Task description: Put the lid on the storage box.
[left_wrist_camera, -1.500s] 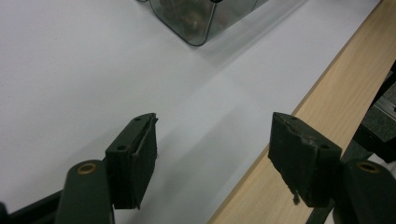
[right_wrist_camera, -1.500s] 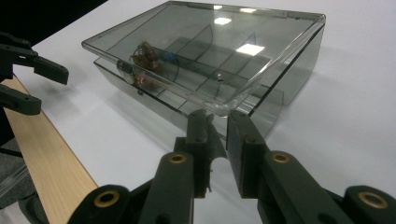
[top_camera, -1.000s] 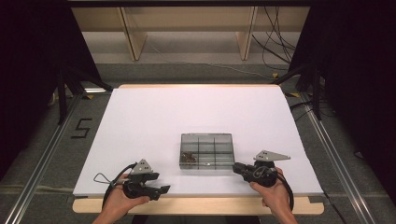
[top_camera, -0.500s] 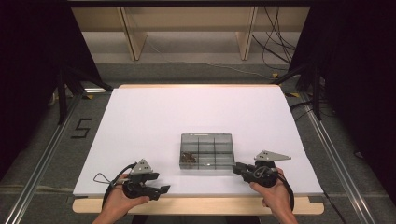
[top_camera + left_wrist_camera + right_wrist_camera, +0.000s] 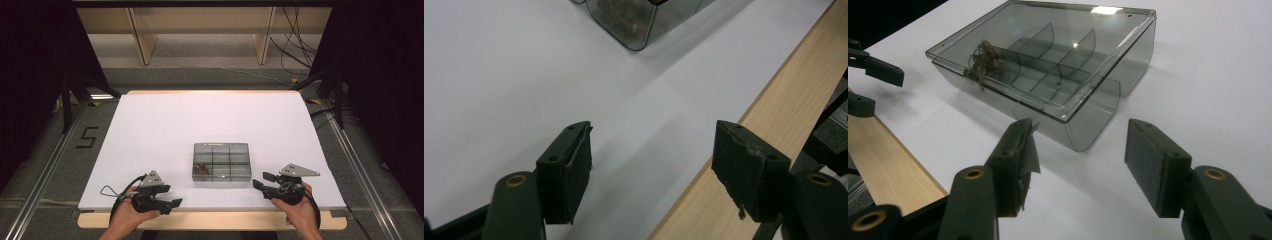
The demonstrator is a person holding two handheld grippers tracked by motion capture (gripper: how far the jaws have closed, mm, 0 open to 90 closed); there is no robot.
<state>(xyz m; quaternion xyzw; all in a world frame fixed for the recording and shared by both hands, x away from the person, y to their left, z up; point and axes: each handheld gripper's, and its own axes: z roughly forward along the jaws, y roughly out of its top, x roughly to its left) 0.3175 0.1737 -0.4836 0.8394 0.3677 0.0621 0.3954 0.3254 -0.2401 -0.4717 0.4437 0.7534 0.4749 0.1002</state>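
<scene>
A smoky clear plastic box (image 5: 221,161) with a shut lid and inner dividers lies on the white table top, near its front edge. One front-left compartment holds a small brown tangle (image 5: 202,168), also seen through the lid (image 5: 984,58). My left gripper (image 5: 175,203) rests at the front left, open and empty, with the box's corner (image 5: 634,25) ahead of it. My right gripper (image 5: 262,180) stands open just right of the box, its jaws pointing at the box's near corner (image 5: 1083,125). In the right gripper view the left gripper (image 5: 868,85) sits beyond the box.
The white sheet (image 5: 210,125) covers most of a wooden table whose bare front strip (image 5: 210,220) runs along the near edge. Wooden shelf frames (image 5: 200,30) and cables (image 5: 295,45) lie beyond the far edge. A "5" mark (image 5: 86,136) is on the floor at left.
</scene>
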